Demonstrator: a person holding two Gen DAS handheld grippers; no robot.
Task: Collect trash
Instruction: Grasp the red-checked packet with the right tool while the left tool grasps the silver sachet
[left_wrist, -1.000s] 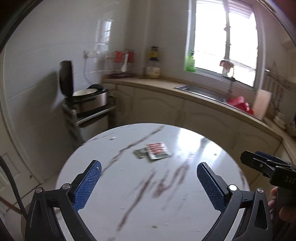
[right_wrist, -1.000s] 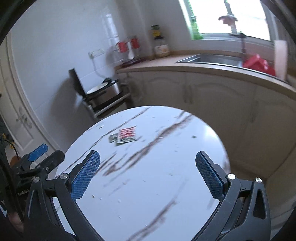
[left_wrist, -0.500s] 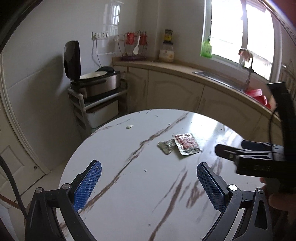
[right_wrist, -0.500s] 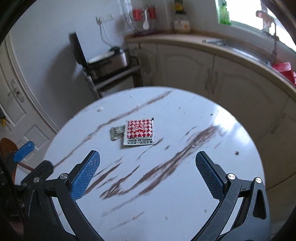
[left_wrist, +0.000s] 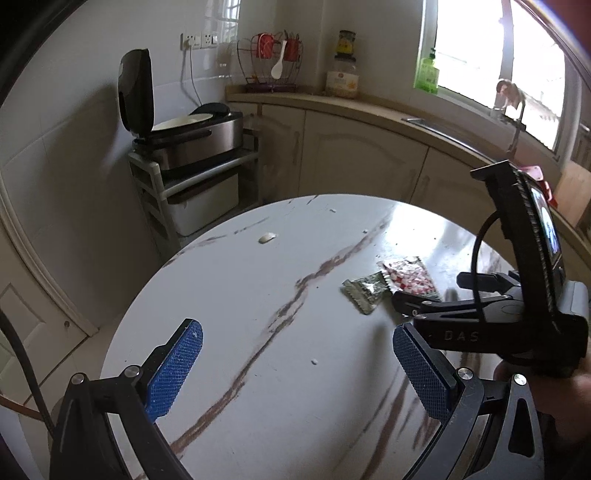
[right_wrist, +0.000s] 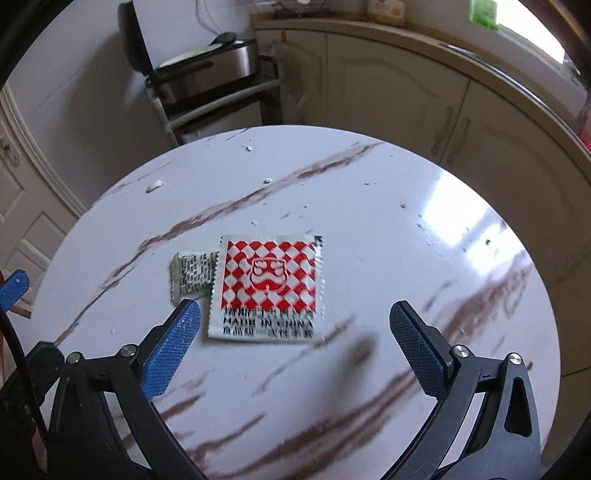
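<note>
A red-and-white checkered wrapper (right_wrist: 267, 290) lies flat on the round marble table (right_wrist: 369, 221), with a small silver wrapper (right_wrist: 192, 273) tucked at its left edge. My right gripper (right_wrist: 293, 339) hovers open just short of them, its left finger tip beside the silver wrapper. In the left wrist view both wrappers, the checkered wrapper (left_wrist: 408, 275) and the silver wrapper (left_wrist: 364, 291), lie at right, with the right gripper's body (left_wrist: 480, 325) just behind them. My left gripper (left_wrist: 295, 365) is open above bare tabletop, with nothing between its fingers.
Small white crumbs (left_wrist: 267, 237) dot the table's far side. A rice cooker (left_wrist: 184, 136) with its lid up sits on a rack beyond the table. Cabinets (left_wrist: 351, 155) and a counter with a sink (left_wrist: 443, 127) run along the far wall under a window.
The right gripper has moved forward and down to the wrappers, which now sit close to its fingers. The left gripper has drawn slightly nearer the table. Both stay open.
</note>
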